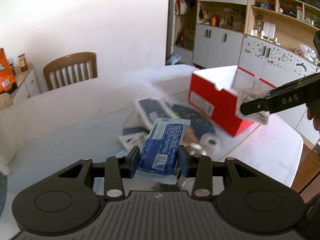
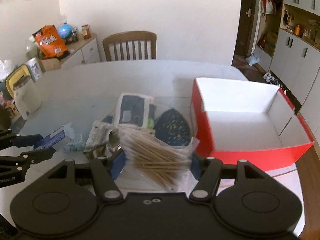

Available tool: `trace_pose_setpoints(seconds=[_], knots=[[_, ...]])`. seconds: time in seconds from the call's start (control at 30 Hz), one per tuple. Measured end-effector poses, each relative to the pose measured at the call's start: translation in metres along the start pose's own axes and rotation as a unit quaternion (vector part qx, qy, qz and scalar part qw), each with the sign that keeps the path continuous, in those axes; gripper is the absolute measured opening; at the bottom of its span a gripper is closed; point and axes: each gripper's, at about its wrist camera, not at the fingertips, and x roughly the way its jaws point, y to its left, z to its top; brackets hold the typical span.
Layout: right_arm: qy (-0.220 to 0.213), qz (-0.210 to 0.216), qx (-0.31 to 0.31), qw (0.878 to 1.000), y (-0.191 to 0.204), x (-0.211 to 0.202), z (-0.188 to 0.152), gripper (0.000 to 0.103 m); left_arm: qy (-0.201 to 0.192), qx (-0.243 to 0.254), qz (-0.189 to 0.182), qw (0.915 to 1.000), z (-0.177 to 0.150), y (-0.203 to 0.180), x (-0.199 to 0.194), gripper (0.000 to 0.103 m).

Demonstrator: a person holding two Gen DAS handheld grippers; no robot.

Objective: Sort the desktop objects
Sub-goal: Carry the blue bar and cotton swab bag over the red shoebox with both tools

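**Both grippers loaded above the table, box empty**

Left wrist view: the left gripper (image 1: pixel 158 157) is clamped on a blue wrapped packet (image 1: pixel 162 146), both pads pressing its long sides. The packet's long axis runs away from the camera, its far crimped end tipped slightly right, barcode end near. It is held clear of the white table (image 1: pixel 70 108). Beyond it lies a blurred pile of pouches (image 1: pixel 160 110) and a tape roll (image 1: pixel 210 141). The red box (image 1: pixel 216 104) stands right of the pile. The right gripper (image 1: pixel 252 108) enters from the right.

Right wrist view: the right gripper (image 2: pixel 157 163) grips a clear bag of cotton swabs (image 2: pixel 160 158) between its pads. The swab sticks run diagonally, from far left to near right. The red box (image 2: pixel 260 156) sits open to the right, its white interior bare. The left gripper (image 2: pixel 46 144) shows at the left edge with the packet. A wooden chair (image 2: pixel 130 46) stands at the table's far side against a white wall; cabinets line the right.
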Motion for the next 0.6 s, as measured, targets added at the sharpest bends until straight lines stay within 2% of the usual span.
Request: trace_pose_setpoints(seconds=[0.3, 0.6], knots=[[-0.004, 0.005, 0.009, 1.000, -0.047, -0.004, 0.011, 0.065, -0.013, 0.018, -0.012, 0.9997, 0.038, -0.046, 0.020, 0.039], [-0.006, 0.002, 0.016, 1.000, -0.099, 0.004, 0.018, 0.065, -0.019, 0.014, -0.016, 0.9996, 0.067, -0.086, 0.055, 0.039]])
